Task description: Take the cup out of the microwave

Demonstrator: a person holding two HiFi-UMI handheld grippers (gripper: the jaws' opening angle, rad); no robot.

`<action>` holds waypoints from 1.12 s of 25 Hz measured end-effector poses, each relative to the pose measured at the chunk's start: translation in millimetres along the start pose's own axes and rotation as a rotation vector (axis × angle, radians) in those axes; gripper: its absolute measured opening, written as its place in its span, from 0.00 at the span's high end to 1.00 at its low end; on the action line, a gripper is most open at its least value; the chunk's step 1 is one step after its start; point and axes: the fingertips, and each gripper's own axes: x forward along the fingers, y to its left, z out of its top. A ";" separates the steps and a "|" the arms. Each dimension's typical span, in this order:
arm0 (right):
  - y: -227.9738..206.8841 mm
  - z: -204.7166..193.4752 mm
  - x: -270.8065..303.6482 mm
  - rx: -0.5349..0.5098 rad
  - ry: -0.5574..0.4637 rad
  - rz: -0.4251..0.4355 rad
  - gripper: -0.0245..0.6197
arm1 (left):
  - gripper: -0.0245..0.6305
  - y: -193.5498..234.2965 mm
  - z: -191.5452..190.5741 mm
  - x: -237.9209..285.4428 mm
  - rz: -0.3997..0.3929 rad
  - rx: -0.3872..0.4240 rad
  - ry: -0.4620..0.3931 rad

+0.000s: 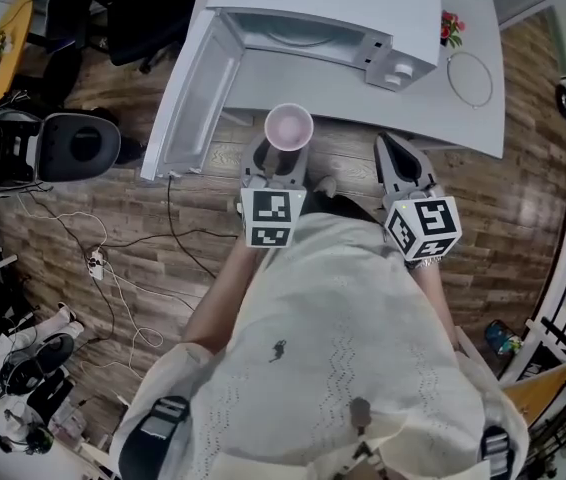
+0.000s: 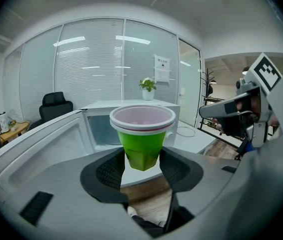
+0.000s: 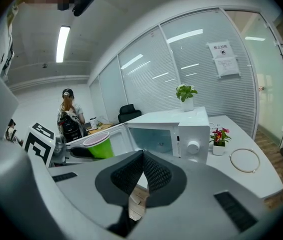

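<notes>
The left gripper (image 2: 142,160) grips the lower part of the green cup (image 2: 142,145) and holds it upright, outside the microwave (image 1: 315,16), just near of its open door (image 1: 195,103). To the right, the right gripper (image 3: 142,156) has its jaws closed on nothing.

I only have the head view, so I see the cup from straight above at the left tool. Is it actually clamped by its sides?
Observer: Yes. In the left gripper view the left tool grips the green cup by its lower sides.
Operator: Is the right tool carrying anything?
Observer: No. The right gripper view shows the right tool with jaws together and nothing between them.
Operator: Anything else inside the microwave?
Observer: The right gripper view looks into the microwave; no cup shows in the visible part of its cavity.
</notes>
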 end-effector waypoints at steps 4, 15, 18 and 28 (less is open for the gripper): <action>-4.1 4.6 -3.1 0.005 -0.016 -0.013 0.95 | 0.60 -0.2 9.4 0.5 0.000 0.002 -0.012; -14.8 32.6 -19.6 0.028 -0.084 -0.054 0.95 | 0.60 -1.3 50.1 -7.6 -0.002 -0.003 -0.045; -14.0 40.9 -24.1 0.026 -0.097 -0.054 0.95 | 0.60 -3.9 59.5 -11.7 -0.009 -0.005 -0.054; -12.6 88.1 -51.8 -0.012 -0.195 -0.063 0.95 | 0.60 -3.4 88.3 -28.6 0.010 -0.005 -0.077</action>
